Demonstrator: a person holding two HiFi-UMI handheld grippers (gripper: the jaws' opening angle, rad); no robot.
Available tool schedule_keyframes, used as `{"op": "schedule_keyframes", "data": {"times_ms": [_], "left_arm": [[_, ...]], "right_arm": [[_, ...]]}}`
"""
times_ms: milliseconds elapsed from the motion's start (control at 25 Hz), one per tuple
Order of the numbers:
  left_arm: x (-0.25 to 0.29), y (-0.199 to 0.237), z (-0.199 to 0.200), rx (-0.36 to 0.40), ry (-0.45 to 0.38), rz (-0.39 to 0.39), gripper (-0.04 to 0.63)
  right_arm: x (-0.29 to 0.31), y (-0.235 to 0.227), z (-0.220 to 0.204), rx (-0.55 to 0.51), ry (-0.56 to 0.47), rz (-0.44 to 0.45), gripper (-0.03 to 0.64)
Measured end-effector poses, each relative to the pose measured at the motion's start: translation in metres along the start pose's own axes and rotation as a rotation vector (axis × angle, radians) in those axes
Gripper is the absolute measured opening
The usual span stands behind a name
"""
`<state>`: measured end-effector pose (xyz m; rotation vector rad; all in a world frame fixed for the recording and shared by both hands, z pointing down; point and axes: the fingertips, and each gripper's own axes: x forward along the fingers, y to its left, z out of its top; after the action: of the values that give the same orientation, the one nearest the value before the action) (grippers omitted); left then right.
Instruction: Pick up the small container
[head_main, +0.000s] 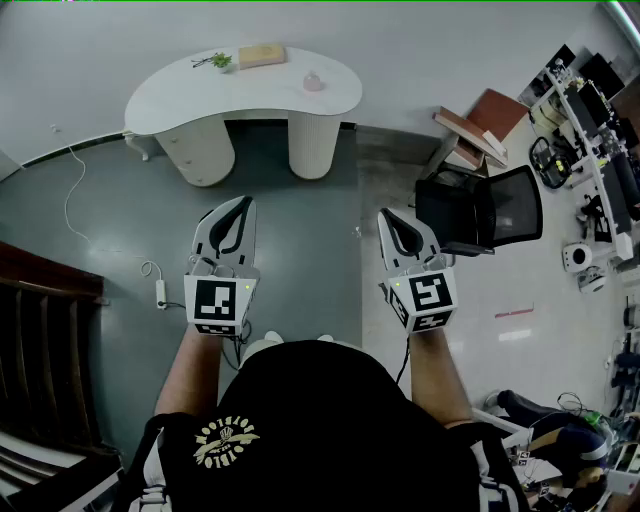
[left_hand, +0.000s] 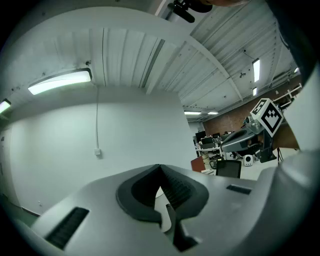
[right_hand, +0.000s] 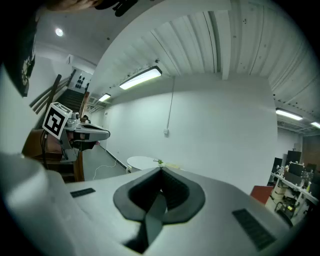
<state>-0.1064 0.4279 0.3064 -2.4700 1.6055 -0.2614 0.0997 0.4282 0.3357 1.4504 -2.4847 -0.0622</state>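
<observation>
Head view: the container (head_main: 313, 80) sits on the white table (head_main: 200, 90) near its front edge, too small to read its axis. Open grey floor (head_main: 300, 200) separates the table from the left gripper (head_main: 243, 205) and right gripper (head_main: 386, 214), both closed and empty. A chair (head_main: 490, 210) stands just right.

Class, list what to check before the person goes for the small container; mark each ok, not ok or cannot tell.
1. View of the small container on the white table: ok.
2. Container apart from the tan box and the sprig: ok.
3. Both empty, left tongs and right tongs: ok.
4. Tongs open for a grasp: not ok, both shut.
5. Container within reach: not ok, table stands far ahead.
6. Container lidded or open: cannot tell.
</observation>
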Motion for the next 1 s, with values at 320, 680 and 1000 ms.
{"op": "schedule_keyframes", "data": {"times_ms": [320,680,1000], "left_arm": [[0.014,-0.025,0.007,0.001,0.008,0.032,0.009],[0.026,-0.039,0.011,-0.005,0.036,0.062,0.008],[0.046,-0.026,0.002,0.002,0.049,0.040,0.009]], "right_arm": [[-0.008,-0.027,-0.002,0.034,-0.044,0.053,0.030],[-0.005,-0.051,-0.020,0.009,-0.025,0.072,0.070],[0.018,-0.055,-0.038,0.060,0.026,0.091,0.262]]}}
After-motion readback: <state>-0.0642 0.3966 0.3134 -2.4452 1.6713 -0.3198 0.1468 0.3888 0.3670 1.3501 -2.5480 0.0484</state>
